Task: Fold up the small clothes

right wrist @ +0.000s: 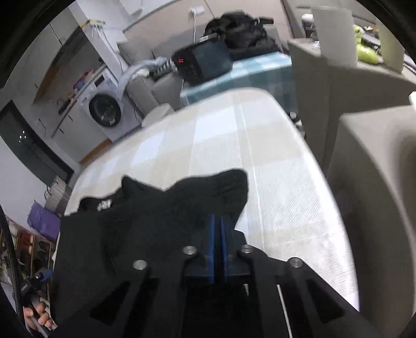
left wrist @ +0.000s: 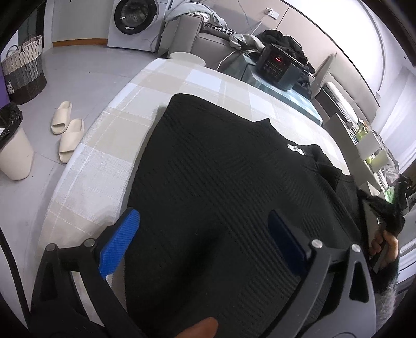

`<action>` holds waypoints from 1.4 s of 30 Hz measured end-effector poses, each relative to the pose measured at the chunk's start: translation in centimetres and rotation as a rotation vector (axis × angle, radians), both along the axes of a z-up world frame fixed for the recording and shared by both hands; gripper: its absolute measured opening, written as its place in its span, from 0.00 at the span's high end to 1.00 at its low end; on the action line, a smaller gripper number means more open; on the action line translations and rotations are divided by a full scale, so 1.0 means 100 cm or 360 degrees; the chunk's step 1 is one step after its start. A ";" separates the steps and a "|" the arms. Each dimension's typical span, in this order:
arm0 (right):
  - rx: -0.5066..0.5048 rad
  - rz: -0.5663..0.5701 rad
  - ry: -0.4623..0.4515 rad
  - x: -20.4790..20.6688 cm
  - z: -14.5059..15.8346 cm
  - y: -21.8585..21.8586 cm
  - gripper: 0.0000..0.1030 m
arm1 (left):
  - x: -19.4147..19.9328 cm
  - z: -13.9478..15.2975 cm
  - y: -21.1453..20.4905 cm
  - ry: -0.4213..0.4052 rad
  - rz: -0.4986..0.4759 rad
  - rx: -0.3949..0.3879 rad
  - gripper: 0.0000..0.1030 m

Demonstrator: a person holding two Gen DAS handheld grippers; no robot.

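A black knit sweater [left wrist: 221,176] lies spread on the checked table [left wrist: 182,80], its collar with a white label [left wrist: 296,149] toward the right. My left gripper [left wrist: 205,239] is open just above the sweater's near edge, its blue pads [left wrist: 119,241] apart on either side of the cloth. In the right wrist view my right gripper [right wrist: 218,249] is shut on a lifted part of the black sweater [right wrist: 182,205], which bunches up over the table [right wrist: 286,195]. The label also shows there [right wrist: 104,205].
A dark appliance with a red display [left wrist: 280,67] sits on a teal-covered stand beyond the table. A washing machine [left wrist: 135,18], a woven basket [left wrist: 26,70], slippers [left wrist: 66,130] and a bin [left wrist: 13,148] stand on the floor at left. Grey chairs [right wrist: 364,182] stand to the right.
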State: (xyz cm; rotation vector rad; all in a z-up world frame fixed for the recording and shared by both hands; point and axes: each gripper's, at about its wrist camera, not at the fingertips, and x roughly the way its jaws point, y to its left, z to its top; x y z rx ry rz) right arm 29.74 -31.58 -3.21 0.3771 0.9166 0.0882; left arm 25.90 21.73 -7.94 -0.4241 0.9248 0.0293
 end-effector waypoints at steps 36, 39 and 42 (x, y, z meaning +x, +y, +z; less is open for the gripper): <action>-0.0110 -0.0158 -0.0032 0.024 -0.006 -0.024 0.91 | -0.011 -0.022 0.020 0.0083 0.0098 -0.0067 0.04; -0.0078 -0.0177 0.0064 0.023 -0.010 -0.024 0.85 | -0.015 -0.019 0.021 0.0075 0.0098 -0.0056 0.04; -0.0063 -0.0179 0.0004 -0.001 0.006 -0.021 0.72 | -0.021 -0.016 0.020 0.0071 0.0087 -0.0037 0.04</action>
